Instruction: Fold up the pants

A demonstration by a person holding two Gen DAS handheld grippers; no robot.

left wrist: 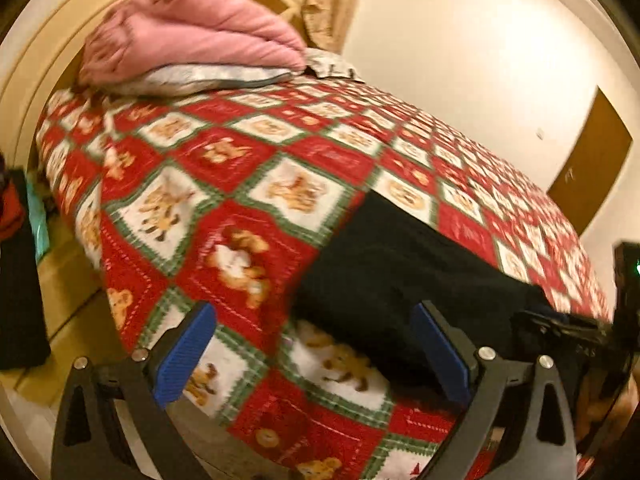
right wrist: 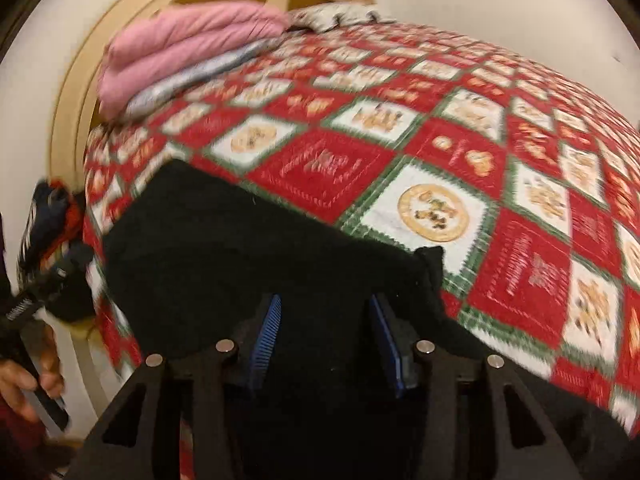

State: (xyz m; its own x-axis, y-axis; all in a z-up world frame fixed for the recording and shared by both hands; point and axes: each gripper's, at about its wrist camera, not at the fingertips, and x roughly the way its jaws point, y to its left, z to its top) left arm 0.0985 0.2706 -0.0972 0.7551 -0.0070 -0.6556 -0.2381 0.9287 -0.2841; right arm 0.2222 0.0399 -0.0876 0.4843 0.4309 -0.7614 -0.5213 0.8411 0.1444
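Between the parted right fingers (right wrist: 326,334) black pants (right wrist: 248,248) lie ungripped on the bed (right wrist: 520,208), folding apparently unfinished, while the left fingers (left wrist: 316,350) gape empty.

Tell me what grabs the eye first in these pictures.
The red, white and green teddy-bear quilt covering the bed stands out first. Black pants lie on its near edge, right in front of both grippers. At the far end a folded pink blanket sits by the headboard.
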